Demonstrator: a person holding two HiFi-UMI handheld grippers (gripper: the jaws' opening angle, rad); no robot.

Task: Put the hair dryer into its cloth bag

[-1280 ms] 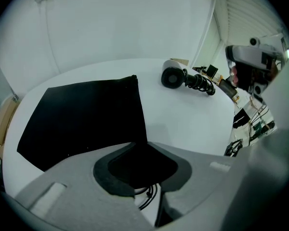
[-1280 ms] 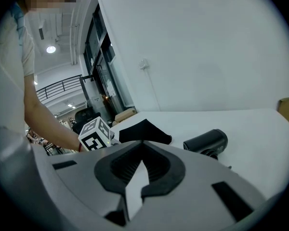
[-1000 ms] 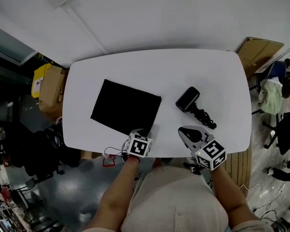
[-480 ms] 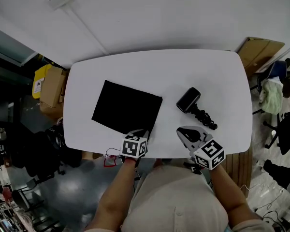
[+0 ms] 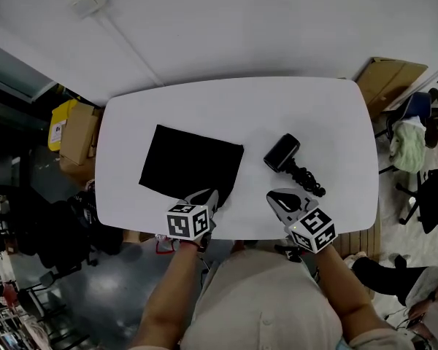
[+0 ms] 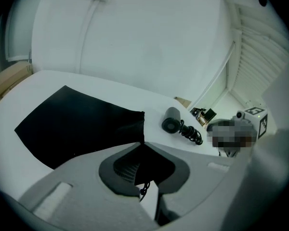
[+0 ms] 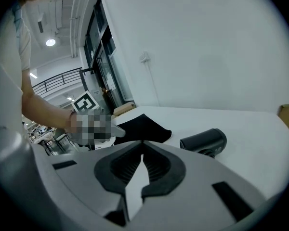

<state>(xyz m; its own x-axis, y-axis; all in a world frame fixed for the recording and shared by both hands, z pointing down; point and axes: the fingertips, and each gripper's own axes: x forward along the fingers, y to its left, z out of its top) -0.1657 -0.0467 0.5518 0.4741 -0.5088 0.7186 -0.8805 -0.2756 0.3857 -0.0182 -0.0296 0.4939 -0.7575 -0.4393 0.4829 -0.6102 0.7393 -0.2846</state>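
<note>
Bag corner (image 6: 133, 130) higher, between left jaws

You have a white table (image 5: 306, 100) with rounded corners in front of you. On its left half a black cloth bag (image 5: 190, 162) lies spread out, one corner toward the near edge. On the right half, well apart from it, the black hair dryer (image 5: 282, 152) lies on its side, its coiled cord (image 5: 306, 179) trailing toward you.
</note>
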